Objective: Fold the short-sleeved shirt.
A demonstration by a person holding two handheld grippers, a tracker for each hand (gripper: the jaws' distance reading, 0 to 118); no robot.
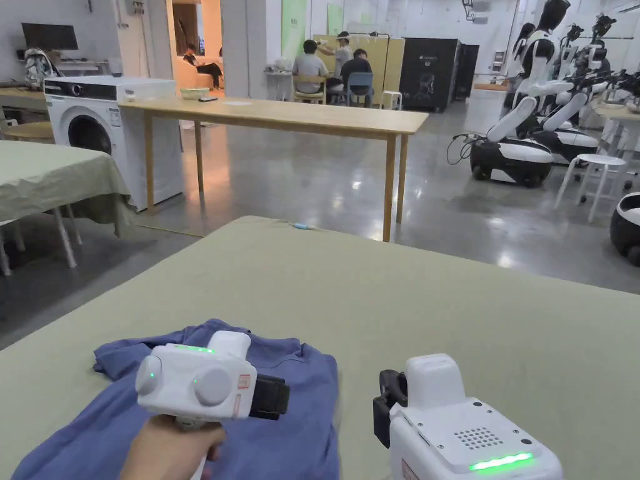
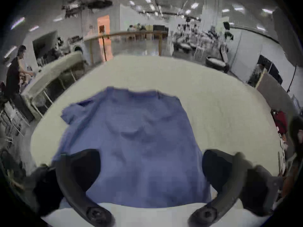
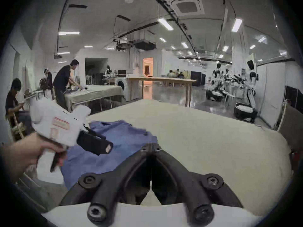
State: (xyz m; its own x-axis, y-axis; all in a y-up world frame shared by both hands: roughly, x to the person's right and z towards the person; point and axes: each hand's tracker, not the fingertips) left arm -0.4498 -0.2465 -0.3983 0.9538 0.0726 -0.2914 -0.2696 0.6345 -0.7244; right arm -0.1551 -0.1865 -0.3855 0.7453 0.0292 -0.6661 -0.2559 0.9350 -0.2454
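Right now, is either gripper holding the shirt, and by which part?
Neither. The left gripper hangs open above the blue shirt; the right gripper is shut on nothing.

A blue short-sleeved shirt [image 2: 139, 142] is spread out on the green-covered surface [image 1: 437, 312]. It is laid mostly flat, with soft wrinkles in the middle. One sleeve [image 2: 73, 114] is stuck out to the side, and the neck end is pointed away.
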